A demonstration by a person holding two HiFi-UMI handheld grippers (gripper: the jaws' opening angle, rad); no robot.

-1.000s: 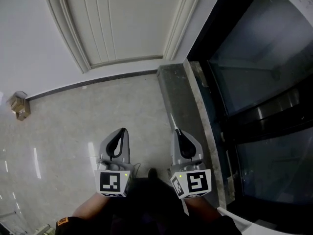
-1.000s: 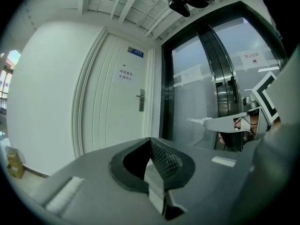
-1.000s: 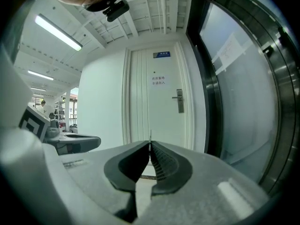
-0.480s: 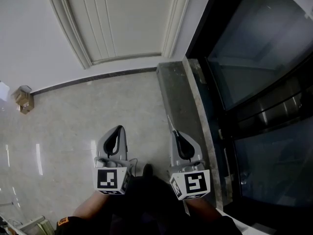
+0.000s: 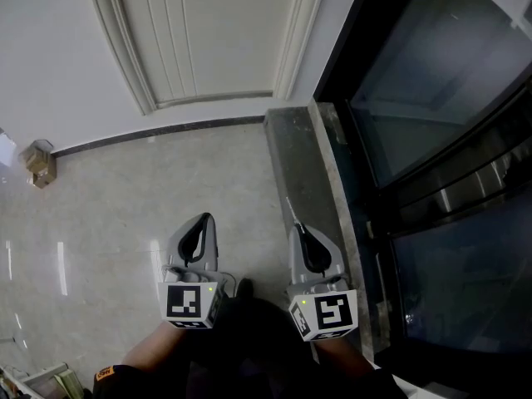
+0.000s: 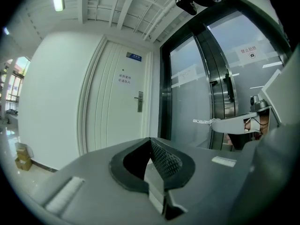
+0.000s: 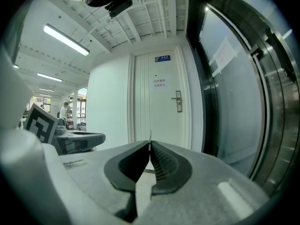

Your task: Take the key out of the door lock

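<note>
The door handle (image 7: 177, 101) sits tiny and far off; any key there is too small to tell.

Even, soft white light fills the head view; the glossy pale stone floor (image 5: 108, 206) carries streaks of glare, and the dark glass door wall (image 5: 432, 98) holds dim reflections. Both gripper views bow towards black corners, where long ceiling tube lamps (image 7: 65, 40) burn out white. Close to the lens the right gripper (image 7: 149, 146) goes soft, its thin key (image 7: 150, 136) a mere pale sliver
</note>
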